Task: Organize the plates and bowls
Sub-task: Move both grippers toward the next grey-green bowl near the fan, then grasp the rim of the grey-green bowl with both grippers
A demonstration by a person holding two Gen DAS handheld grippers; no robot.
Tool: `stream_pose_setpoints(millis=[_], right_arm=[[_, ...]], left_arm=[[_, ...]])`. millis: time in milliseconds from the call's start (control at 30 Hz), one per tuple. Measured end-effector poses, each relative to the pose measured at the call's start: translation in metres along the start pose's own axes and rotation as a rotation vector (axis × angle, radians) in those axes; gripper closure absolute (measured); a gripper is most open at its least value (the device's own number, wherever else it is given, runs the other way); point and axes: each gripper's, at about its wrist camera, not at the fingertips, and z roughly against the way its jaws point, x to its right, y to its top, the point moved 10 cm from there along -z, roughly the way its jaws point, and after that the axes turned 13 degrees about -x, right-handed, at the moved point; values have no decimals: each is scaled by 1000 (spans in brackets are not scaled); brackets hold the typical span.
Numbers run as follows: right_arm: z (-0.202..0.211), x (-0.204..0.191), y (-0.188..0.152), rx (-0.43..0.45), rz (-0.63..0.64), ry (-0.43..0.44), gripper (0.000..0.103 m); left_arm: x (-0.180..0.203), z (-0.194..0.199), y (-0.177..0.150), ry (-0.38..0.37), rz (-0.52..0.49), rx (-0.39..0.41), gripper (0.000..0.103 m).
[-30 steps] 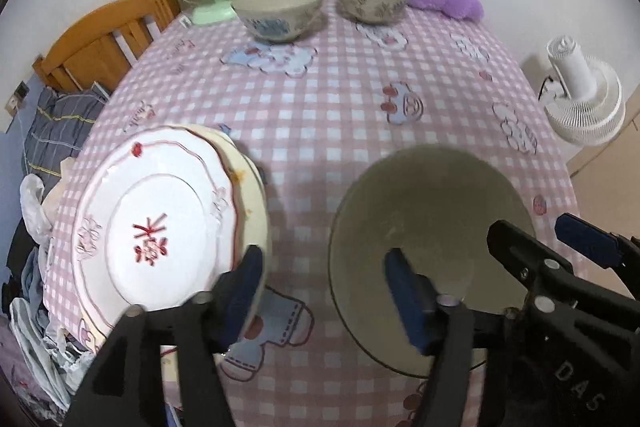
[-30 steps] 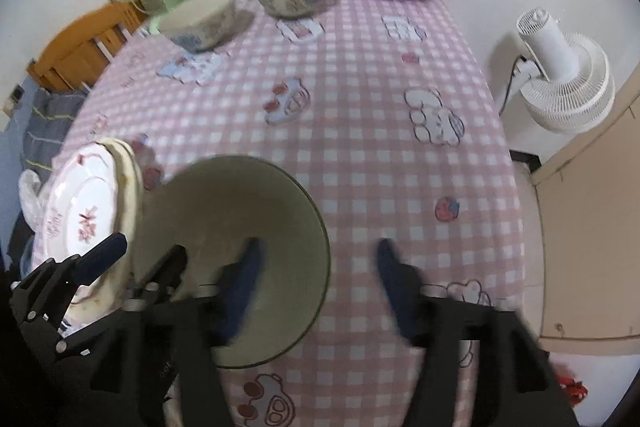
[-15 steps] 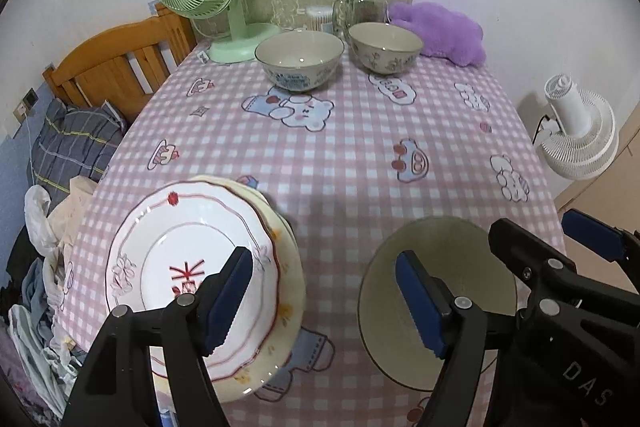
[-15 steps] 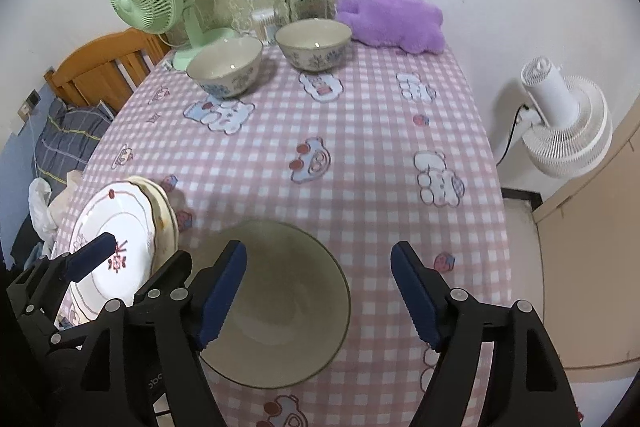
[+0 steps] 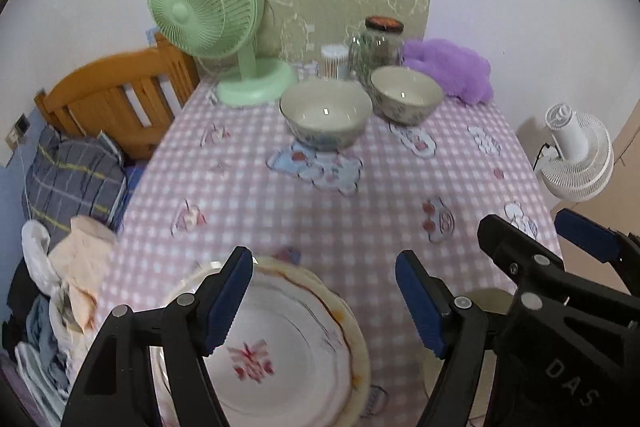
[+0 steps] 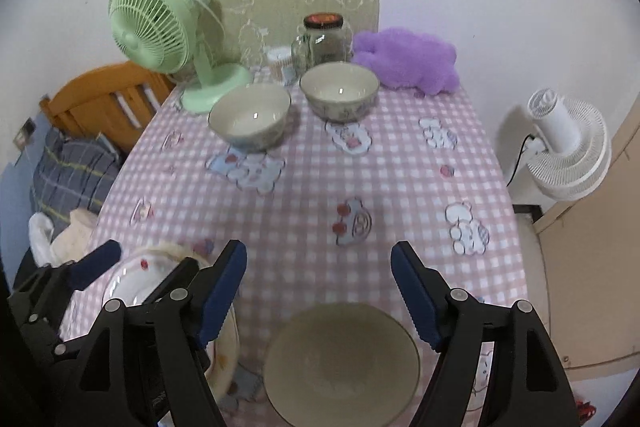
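A stack of white plates with red patterns [image 5: 280,347] lies at the near left of the table, also in the right wrist view [image 6: 132,279]. A plain beige bowl [image 6: 340,363] stands at the near edge, partly hidden in the left wrist view [image 5: 486,297]. Two patterned bowls stand at the far end: a larger one [image 5: 324,115] [image 6: 250,115] and a smaller one [image 5: 406,99] [image 6: 339,95]. My left gripper [image 5: 324,299] is open above the plates. My right gripper [image 6: 318,291] is open above the beige bowl. Both are empty.
The table has a pink checked cloth [image 6: 320,187]. At the far end stand a green fan [image 5: 208,15], a glass jar [image 5: 378,47], a small tub [image 5: 334,61] and a purple plush [image 5: 452,71]. A white fan [image 6: 568,147] stands on the floor at right. A wooden bed frame [image 5: 116,99] and clothes are at left.
Both grippers have risen and pulled back from the plates and the beige bowl. The views now take in the whole table. The dishes have not moved.
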Motion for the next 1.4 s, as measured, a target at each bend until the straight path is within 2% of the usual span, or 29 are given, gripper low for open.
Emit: stream_pose_setpoints(millis=[133, 433, 533, 600, 700, 867, 1033, 1100, 1267, 1400], right_arm=[[0, -14, 20, 1, -24, 0, 25], [-8, -33, 72, 65, -79, -22, 25], [-13, -33, 90, 91, -87, -67, 25], [-17, -32, 102, 102, -98, -60, 25], [-29, -34, 121, 129, -81, -13, 26], [-52, -37, 149, 157, -44, -7, 26], [-86, -35, 174, 145, -42, 33, 26], [-101, -34, 182, 137, -36, 37, 26], [-138, -38, 193, 79, -24, 65, 44], [-164, -40, 197, 35, -31, 72, 49]], left_arm=[[-16, 0, 24, -29, -12, 9, 27], [-41, -12, 80, -6, -30, 64, 28], [-45, -20, 97, -9, -8, 73, 28], [-51, -27, 110, -17, 29, 90, 29], [-59, -37, 125, 12, 50, 104, 30], [-63, -61, 149, 54, 58, 104, 37], [-63, -88, 170, 106, 63, 100, 38], [-60, -102, 176, 108, 48, 90, 42], [-60, -138, 186, 120, 35, 52, 54], [-63, -155, 189, 132, 39, 36, 58]])
